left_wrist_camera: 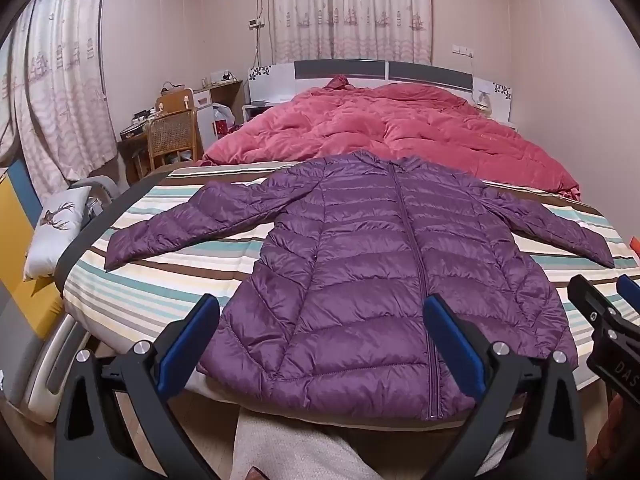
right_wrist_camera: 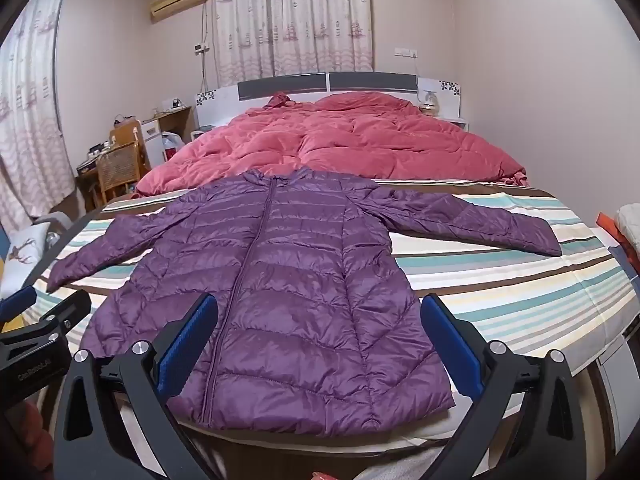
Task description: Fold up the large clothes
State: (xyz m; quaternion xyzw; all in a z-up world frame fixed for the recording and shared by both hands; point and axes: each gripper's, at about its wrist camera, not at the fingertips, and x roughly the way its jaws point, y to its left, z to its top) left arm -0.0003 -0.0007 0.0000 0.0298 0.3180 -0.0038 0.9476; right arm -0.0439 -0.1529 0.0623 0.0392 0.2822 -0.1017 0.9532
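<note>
A purple quilted down jacket (left_wrist_camera: 372,264) lies flat and zipped on the striped bed sheet (left_wrist_camera: 160,292), sleeves spread to both sides, hem at the near edge of the bed. My left gripper (left_wrist_camera: 320,320) hovers open over the hem's left half, nothing between its blue pads. In the right wrist view the same jacket (right_wrist_camera: 280,280) fills the middle, and my right gripper (right_wrist_camera: 320,316) hangs open above the hem's right part, touching nothing. Each gripper shows at the edge of the other's view: the right gripper (left_wrist_camera: 604,292) and the left gripper (right_wrist_camera: 44,300).
A crumpled red duvet (left_wrist_camera: 400,132) covers the far half of the bed up to the headboard (left_wrist_camera: 380,72). A white deer cushion (left_wrist_camera: 56,228) lies left of the bed, with a wicker chair (left_wrist_camera: 172,136) and cluttered desk behind. Folded items (right_wrist_camera: 624,232) sit at the right edge.
</note>
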